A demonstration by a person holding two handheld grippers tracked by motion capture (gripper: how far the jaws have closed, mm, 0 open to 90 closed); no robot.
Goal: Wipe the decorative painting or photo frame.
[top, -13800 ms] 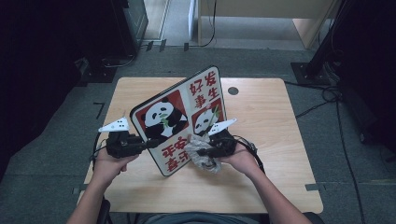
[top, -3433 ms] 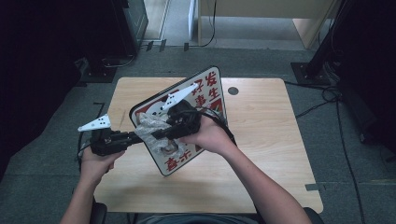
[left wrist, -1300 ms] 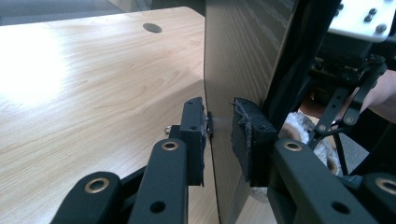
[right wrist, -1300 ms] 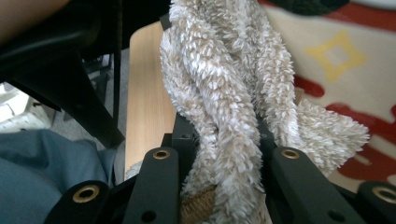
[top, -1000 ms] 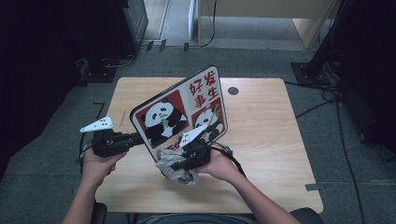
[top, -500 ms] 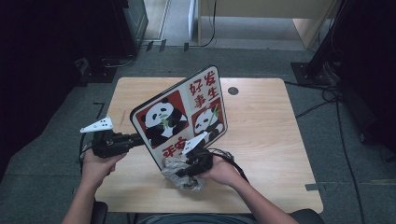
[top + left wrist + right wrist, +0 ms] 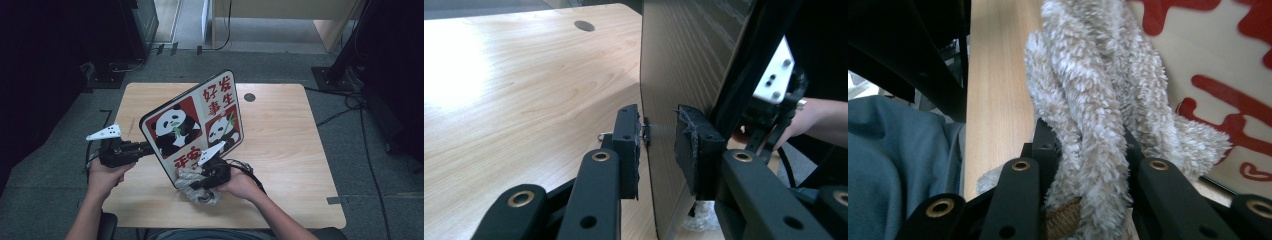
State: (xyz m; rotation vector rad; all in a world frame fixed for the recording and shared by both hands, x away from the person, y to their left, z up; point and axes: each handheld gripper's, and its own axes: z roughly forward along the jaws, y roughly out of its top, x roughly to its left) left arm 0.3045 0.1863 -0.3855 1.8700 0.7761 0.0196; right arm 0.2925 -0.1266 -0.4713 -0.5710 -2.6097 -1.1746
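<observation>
Black left claw [image 7: 149, 148]: clamped on the left edge of the panda board; in the left gripper view the edge sits between the two pads, held narrow.
Panda board [image 7: 199, 119]: a pale panel with red squares, pandas and red characters. It stands tilted, printed face towards the person, lower corner down by the cloth and near the bench.
Fluffy cloth [image 7: 190, 184]: a beige-grey wad bunched against the board's bottom corner. In the right gripper view its pile presses on the red lettering.
Right claw [image 7: 198, 183]: closed tight on the cloth, a thick fold squeezed between the jaws, with the hand low over the near edge of the bench.
Bench [image 7: 295, 135]: light wood, bare to the right, with a round cable hole behind the board.
Step in hand: wiping the printed face, I'd say, with the lower corner being done now.
Doing it well: keep the left grip firm so the board does not pivot under the push. Press the cloth flat and sweep in long overlapping strokes up towards the pandas.
Watch for: the cloth slipping from the jaws, or the board twisting in a single-edge hold.
</observation>
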